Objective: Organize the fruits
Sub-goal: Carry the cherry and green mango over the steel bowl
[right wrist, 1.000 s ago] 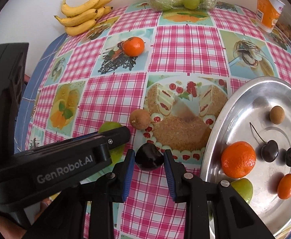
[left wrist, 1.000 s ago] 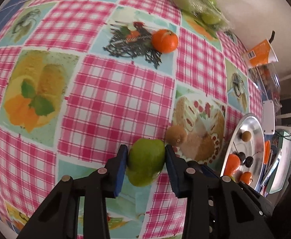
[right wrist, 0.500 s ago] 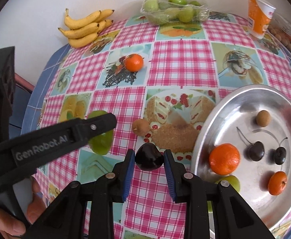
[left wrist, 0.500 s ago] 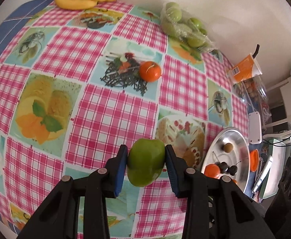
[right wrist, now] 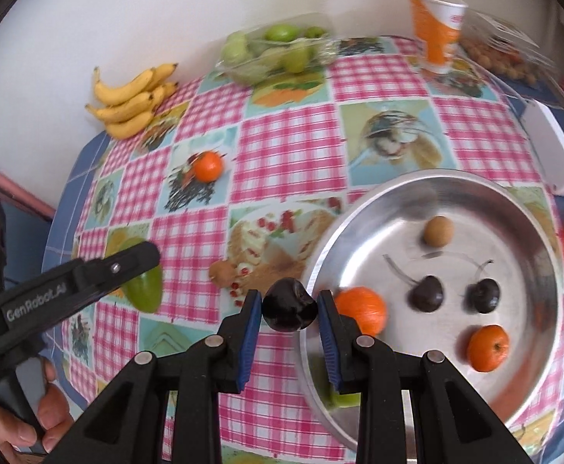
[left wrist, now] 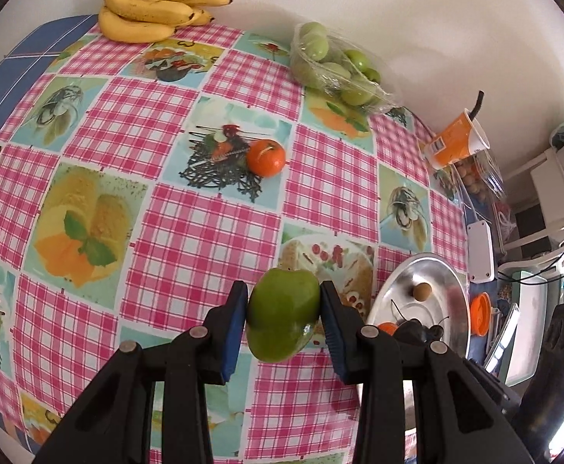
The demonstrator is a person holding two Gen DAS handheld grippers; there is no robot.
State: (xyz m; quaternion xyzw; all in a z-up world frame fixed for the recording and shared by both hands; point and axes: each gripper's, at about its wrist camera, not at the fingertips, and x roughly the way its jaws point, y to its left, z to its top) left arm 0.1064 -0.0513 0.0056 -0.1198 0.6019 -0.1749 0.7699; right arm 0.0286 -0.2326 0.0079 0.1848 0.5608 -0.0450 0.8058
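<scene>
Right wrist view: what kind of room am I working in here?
Likely a home kitchen or dining corner: a table under a printed checked tablecloth against a plain wall, with bananas, a metal tray of fruit and a paper cup.

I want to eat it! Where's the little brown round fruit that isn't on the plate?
In the right wrist view, the small brown round fruit lies on the checked tablecloth's cake picture, just left of the round silver metal plate.

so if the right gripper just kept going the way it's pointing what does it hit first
Probably the near left rim of the silver tray. The right gripper, shut on a dark cherry, points steeply down about over that rim. Depth is hard to judge, so it could instead land on the checked tablecloth just beside the tray.
</scene>
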